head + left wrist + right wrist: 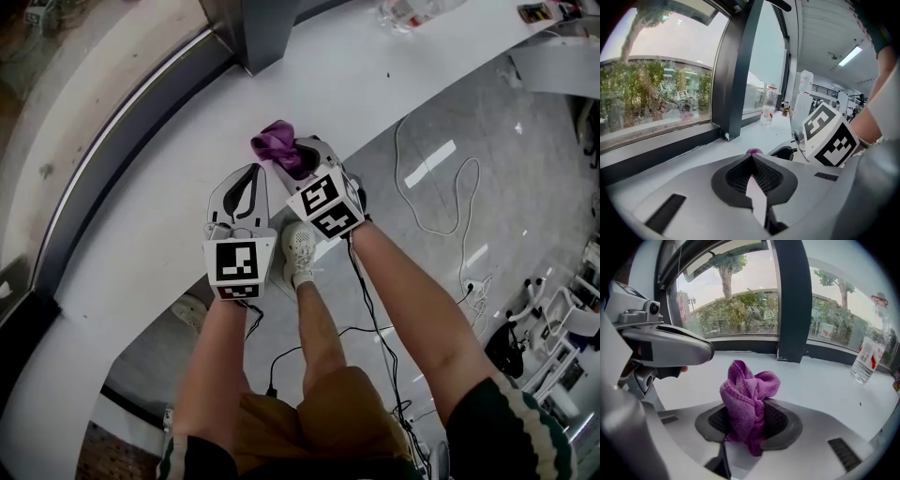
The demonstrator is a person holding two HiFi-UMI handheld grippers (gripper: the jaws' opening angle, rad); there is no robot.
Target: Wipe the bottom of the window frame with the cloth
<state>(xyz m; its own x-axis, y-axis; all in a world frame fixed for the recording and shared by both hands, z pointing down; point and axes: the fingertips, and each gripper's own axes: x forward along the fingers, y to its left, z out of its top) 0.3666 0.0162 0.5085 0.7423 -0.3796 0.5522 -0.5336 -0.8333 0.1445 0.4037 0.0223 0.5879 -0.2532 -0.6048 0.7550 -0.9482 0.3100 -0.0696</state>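
The purple cloth [275, 141] is bunched between the jaws of my right gripper [296, 156], which is shut on it just above the white sill [375, 75]. In the right gripper view the cloth [747, 394] stands up from the jaws of the right gripper [749, 420]. My left gripper [252, 172] hovers beside it on the left, shut with nothing in it; its jaws meet in the left gripper view [752, 159]. The dark bottom rail of the window frame [122, 141] runs along the sill's far side, ahead of both grippers [740, 345].
A dark vertical mullion [267, 28] rises from the sill ahead. A clear water bottle [867, 357] stands on the sill to the right. Below the sill's near edge lie grey floor, cables [441, 206] and the person's shoe [300, 248].
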